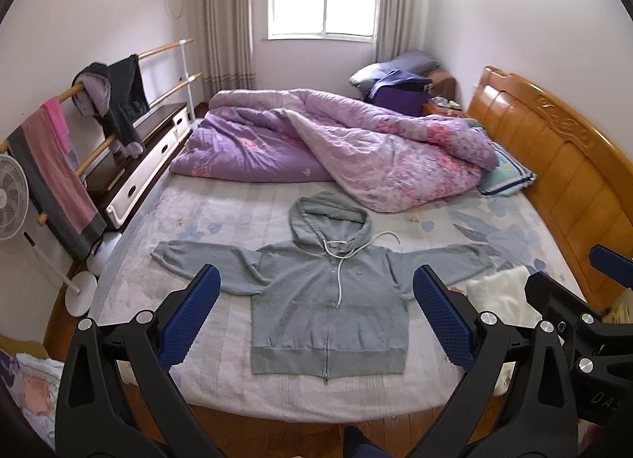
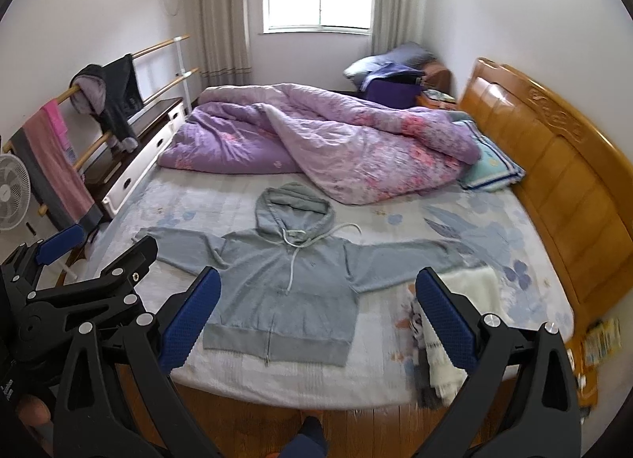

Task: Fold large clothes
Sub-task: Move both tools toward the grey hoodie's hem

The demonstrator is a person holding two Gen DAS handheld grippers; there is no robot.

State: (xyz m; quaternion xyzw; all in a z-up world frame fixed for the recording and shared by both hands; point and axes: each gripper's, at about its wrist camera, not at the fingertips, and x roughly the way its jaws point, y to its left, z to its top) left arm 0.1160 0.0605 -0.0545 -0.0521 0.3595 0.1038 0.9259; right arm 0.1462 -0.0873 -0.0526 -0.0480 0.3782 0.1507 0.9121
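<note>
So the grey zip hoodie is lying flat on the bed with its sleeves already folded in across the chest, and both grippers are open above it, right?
Not quite. In the left wrist view the grey zip hoodie lies flat on the bed with both sleeves spread straight out to the sides, not folded in. The rest holds: the left gripper and the right gripper are both open above it.

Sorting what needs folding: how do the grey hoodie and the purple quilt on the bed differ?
The grey hoodie lies flat near the bed's front edge, sleeves spread and zip closed; the purple quilt is bunched in a heap farther back. The hoodie is plain grey; the quilt is purple with pink flowers. The quilt is much bigger. Both rest on the bed sheet, and neither gripper touches them.
</note>
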